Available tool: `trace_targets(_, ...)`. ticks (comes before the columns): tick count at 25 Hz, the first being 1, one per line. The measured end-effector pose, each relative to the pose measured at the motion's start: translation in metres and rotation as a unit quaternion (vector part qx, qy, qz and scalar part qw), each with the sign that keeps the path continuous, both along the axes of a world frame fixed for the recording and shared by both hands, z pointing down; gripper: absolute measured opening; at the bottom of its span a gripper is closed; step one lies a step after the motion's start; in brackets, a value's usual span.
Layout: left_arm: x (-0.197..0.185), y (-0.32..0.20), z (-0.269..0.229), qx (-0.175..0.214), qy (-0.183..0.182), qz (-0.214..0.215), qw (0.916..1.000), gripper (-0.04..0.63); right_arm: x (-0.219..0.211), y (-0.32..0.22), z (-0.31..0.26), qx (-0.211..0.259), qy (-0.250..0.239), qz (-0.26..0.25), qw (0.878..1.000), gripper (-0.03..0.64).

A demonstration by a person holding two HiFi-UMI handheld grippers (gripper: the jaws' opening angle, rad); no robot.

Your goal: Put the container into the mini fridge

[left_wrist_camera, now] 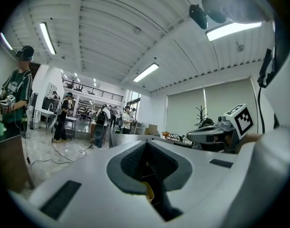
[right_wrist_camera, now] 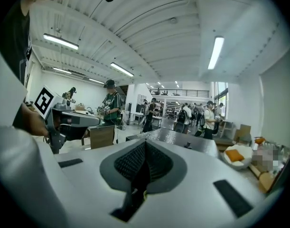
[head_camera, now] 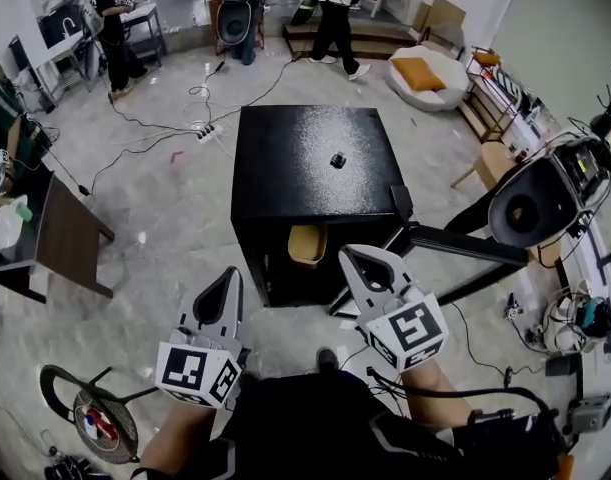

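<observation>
The black mini fridge [head_camera: 310, 173] stood in the middle of the pale floor [head_camera: 175, 218]. Its door [head_camera: 455, 246] was swung wide open to the right, so the dark inside faced the person. The flat top was glossy and speckled, and one small dark object [head_camera: 337, 160] sat on it near the centre; what it was could not be made out.

The container [head_camera: 307, 244] was already inside the fridge, just behind the front edge of the opening, high up and a little left of centre. It looked tan-yellow, with rounded corners and an open or pale top when seen from above. Nothing could be made out inside it, and neither gripper touched it.

The left gripper [head_camera: 230, 274] was held low in front of the fridge, left of the opening. Its jaws were closed together with nothing between them. In the left gripper view [left_wrist_camera: 145, 144] the ribbed pads met at the tip, and a sliver of yellow [left_wrist_camera: 149, 193] showed through the dark slot below them.

The right gripper [head_camera: 351, 255] was just beside the lower right corner of the opening, near the door's hinge edge. Its jaws were also fully closed and empty. In the right gripper view [right_wrist_camera: 145, 144] the pads met, and the fridge top [right_wrist_camera: 182, 139] showed beyond them.
</observation>
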State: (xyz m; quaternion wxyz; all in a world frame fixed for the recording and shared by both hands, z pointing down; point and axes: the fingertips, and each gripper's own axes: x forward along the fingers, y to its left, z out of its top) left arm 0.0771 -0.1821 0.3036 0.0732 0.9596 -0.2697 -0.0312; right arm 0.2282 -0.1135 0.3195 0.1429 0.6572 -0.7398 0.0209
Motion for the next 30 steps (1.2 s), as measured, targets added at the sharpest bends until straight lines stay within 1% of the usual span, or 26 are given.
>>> trace_targets(2,-0.001,0.001,-0.002,0.004,-0.002,-0.004,1.0,0.009,-0.001,-0.002,-0.001,0.002,-0.002,0.001,1.0,0.017)
trace_targets(6,-0.005,0.0,-0.003,-0.002,0.006,-0.014,0.9999,0.009,-0.004,-0.002,-0.001,0.005,-0.01,-0.005,1.0,0.016)
trace_targets(10,-0.004,0.006,-0.003,0.013,-0.003,-0.013,0.9998,0.009,-0.007,0.0,-0.003,0.009,-0.009,-0.012,1.0,0.015)
trace_targets(17,-0.006,0.007,-0.001,0.011,0.0,-0.019,0.9998,0.009,0.005,0.004,-0.001,0.01,-0.021,0.009,1.0,0.016)
trace_targets(30,-0.008,0.009,0.0,0.01,-0.007,-0.019,0.9997,0.009,0.007,0.003,-0.001,0.017,-0.032,0.011,0.999,0.015)
